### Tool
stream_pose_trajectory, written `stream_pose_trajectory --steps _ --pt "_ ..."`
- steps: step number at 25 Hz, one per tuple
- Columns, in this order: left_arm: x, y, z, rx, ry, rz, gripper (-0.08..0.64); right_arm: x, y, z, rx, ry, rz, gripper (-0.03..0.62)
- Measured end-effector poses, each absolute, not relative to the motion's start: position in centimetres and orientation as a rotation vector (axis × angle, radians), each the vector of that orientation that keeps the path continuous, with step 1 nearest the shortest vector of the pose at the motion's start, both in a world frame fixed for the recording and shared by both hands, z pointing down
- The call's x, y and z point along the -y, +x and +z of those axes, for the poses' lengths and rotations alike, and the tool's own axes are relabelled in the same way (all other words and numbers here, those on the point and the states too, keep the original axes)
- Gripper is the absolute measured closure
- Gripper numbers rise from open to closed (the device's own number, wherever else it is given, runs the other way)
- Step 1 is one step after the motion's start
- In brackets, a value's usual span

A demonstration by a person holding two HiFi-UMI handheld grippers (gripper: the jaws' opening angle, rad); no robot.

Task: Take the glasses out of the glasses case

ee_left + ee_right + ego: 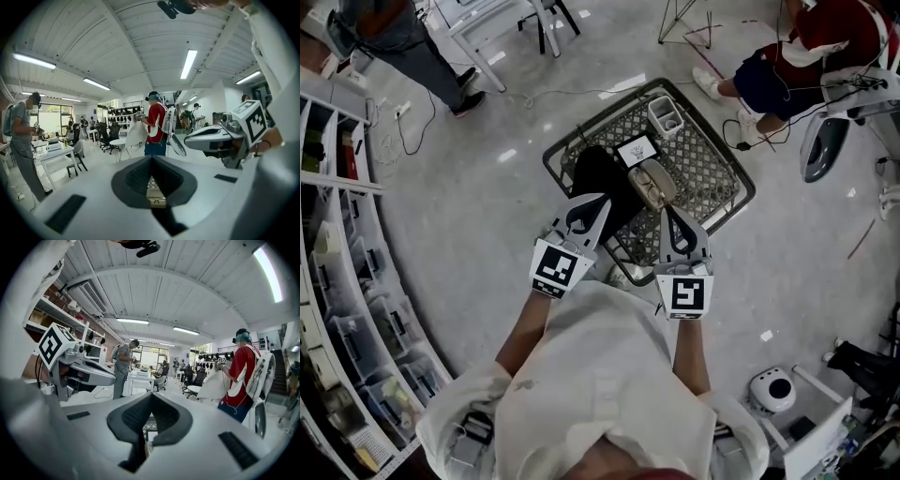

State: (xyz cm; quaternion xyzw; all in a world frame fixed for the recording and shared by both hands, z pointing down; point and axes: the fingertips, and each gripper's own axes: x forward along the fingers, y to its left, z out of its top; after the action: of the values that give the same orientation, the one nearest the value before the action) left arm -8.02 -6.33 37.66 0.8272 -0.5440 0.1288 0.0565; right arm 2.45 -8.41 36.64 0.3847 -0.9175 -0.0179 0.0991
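Observation:
A beige glasses case lies on the lattice-topped table in the head view; from here I cannot tell whether its lid is up. My left gripper and right gripper are held side by side close to the body, above the table's near edge and short of the case. Both sets of jaws are shut with nothing between them. In the left gripper view the left gripper shows only a sliver of lattice under its tips. The right gripper points out level into the room.
On the table lie a black object, a white card with a marker and a small white box. Storage shelves line the left. A seated person and another standing person are nearby. Cables run across the floor.

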Motion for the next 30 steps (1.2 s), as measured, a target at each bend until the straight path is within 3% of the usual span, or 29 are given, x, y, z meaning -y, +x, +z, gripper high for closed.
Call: stream_pose_trajectory --steps 30 --pt "20.5 -8.4 49.7 0.749 2.785 0.518 0.548 16.3 2.3 48.8 2.08 1.653 0.198 0.584"
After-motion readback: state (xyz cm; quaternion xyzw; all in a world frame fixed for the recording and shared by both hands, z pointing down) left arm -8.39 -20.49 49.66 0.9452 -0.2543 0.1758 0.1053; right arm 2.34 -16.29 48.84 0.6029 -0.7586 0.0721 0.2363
